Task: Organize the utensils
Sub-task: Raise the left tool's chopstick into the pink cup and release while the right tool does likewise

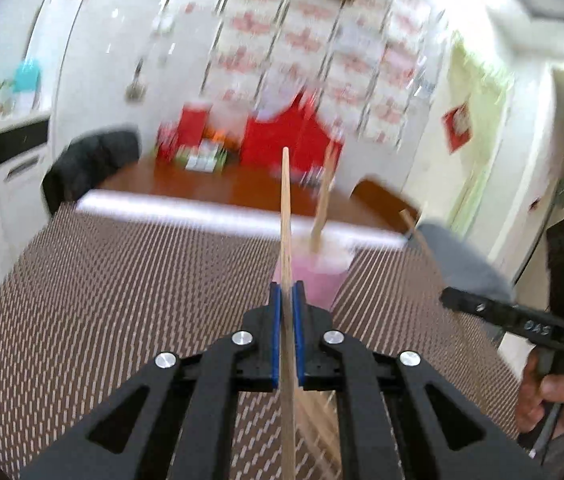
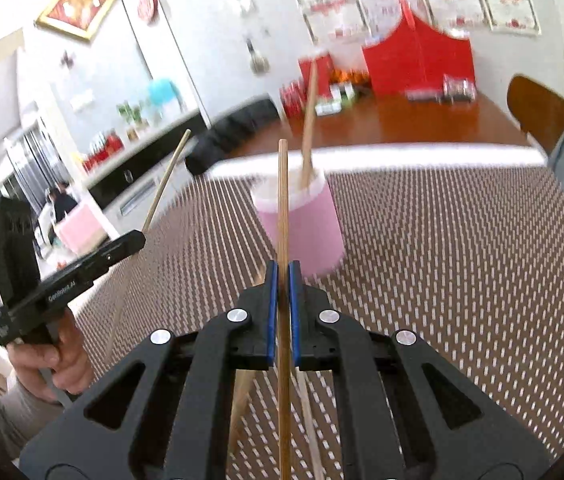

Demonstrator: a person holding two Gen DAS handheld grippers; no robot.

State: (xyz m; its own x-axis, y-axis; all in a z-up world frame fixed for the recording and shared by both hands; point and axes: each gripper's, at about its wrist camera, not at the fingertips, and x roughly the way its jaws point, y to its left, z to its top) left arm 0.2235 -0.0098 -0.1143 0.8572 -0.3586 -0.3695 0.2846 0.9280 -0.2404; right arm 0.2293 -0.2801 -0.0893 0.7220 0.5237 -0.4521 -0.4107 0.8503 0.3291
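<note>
A wooden chopstick [image 1: 286,216] is pinched between the blue pads of the left gripper [image 1: 288,300], and its tip points up and forward. Another chopstick [image 2: 282,208] is clamped the same way in the right gripper [image 2: 282,276]. Both grippers are held above the desk [image 2: 442,260], which is covered by a brown woven mat [image 1: 121,280]. A pink cup [image 2: 302,224] is seen standing on the mat just ahead of the grippers. One more chopstick [image 2: 309,120] is seen leaning inside the cup. More sticks are seen lying on the mat under the grippers, but they are blurred.
</note>
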